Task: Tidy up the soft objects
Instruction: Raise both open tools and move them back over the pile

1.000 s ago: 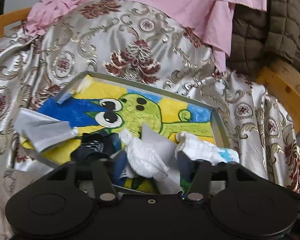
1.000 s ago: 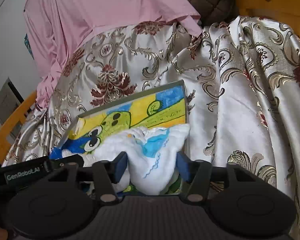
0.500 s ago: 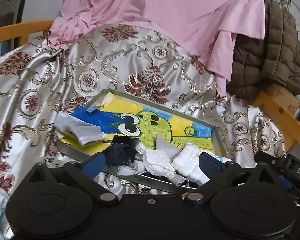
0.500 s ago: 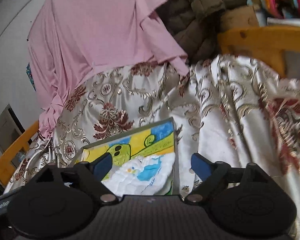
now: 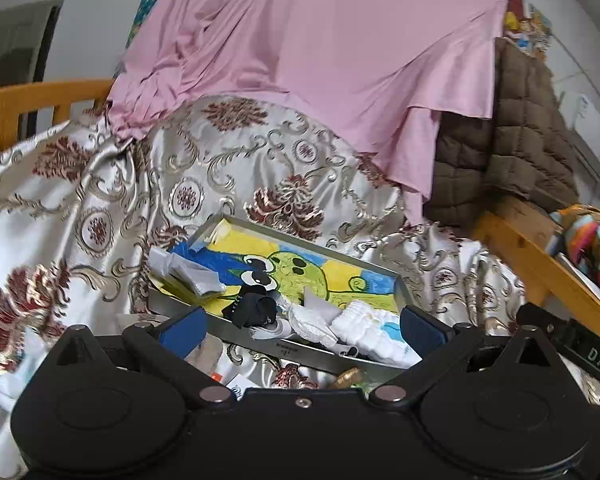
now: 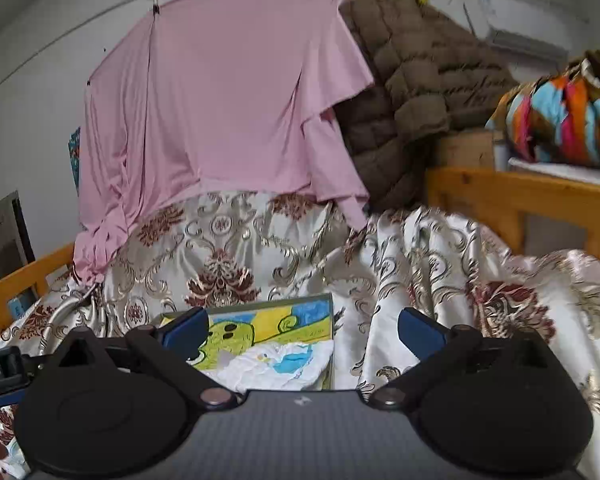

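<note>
A grey sock, a black sock and white socks are held in the painted tray, seen between and beyond the left gripper fingers. Both grippers are spread wide and nothing is gripped; the tray's right end is framed by the right gripper. The tray is bedded on patterned satin cloth.

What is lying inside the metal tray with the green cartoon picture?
The tray holds a grey sock, a dark rolled sock, white socks and a white bundle with blue print. They cover the picture's lower part; anything beneath them is hidden.
</note>
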Action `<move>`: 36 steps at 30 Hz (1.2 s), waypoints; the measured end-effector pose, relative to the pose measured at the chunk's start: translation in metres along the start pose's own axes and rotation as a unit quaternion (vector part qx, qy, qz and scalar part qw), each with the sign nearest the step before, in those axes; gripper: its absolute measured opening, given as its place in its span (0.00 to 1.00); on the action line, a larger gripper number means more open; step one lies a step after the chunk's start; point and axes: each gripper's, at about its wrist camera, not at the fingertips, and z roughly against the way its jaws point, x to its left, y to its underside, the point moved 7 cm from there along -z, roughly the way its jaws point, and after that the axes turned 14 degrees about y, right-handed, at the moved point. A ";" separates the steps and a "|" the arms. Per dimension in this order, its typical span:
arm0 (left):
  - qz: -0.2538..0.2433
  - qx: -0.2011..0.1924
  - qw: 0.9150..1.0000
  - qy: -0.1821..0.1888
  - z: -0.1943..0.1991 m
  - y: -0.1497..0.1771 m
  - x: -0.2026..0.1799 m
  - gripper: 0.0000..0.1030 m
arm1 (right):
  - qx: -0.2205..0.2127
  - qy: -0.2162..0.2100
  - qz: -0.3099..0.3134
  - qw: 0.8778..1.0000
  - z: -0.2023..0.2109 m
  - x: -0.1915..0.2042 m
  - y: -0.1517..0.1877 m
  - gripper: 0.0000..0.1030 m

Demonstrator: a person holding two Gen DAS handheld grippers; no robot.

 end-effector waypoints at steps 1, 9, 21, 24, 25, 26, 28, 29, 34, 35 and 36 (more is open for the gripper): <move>-0.005 -0.002 1.000 0.003 0.006 0.000 0.000 0.99 | -0.007 0.002 0.001 1.000 0.008 0.001 0.001 1.00; -0.028 -0.021 0.999 0.009 0.059 0.015 0.012 0.99 | -0.032 0.033 0.019 0.999 0.057 0.009 0.013 1.00; -0.101 -0.014 0.995 -0.007 0.127 0.025 0.037 0.99 | -0.048 0.017 0.075 0.996 0.123 0.054 0.046 1.00; -0.125 0.008 0.992 -0.013 0.140 0.029 0.042 0.99 | -0.040 0.001 0.083 0.996 0.133 0.065 0.054 1.00; -0.131 0.012 0.991 -0.014 0.144 0.030 0.043 0.99 | -0.041 -0.002 0.087 0.995 0.136 0.068 0.057 1.00; -0.137 0.014 0.990 -0.014 0.148 0.031 0.045 0.99 | -0.042 -0.005 0.092 0.995 0.140 0.072 0.059 1.00; -0.140 0.015 0.990 -0.015 0.156 0.033 0.049 0.99 | -0.045 -0.010 0.097 0.994 0.146 0.079 0.063 1.00; -0.136 0.016 0.990 -0.016 0.158 0.034 0.051 0.99 | -0.045 -0.014 0.099 0.994 0.149 0.082 0.065 1.00; -0.140 0.051 0.988 -0.030 0.159 0.045 0.063 0.99 | -0.041 -0.050 0.111 0.992 0.158 0.095 0.077 1.00; -0.150 0.059 0.986 -0.036 0.160 0.049 0.066 0.99 | -0.038 -0.062 0.117 0.991 0.160 0.099 0.081 1.00; -0.160 0.067 0.984 -0.042 0.160 0.053 0.068 0.99 | -0.034 -0.071 0.123 0.989 0.161 0.102 0.085 1.00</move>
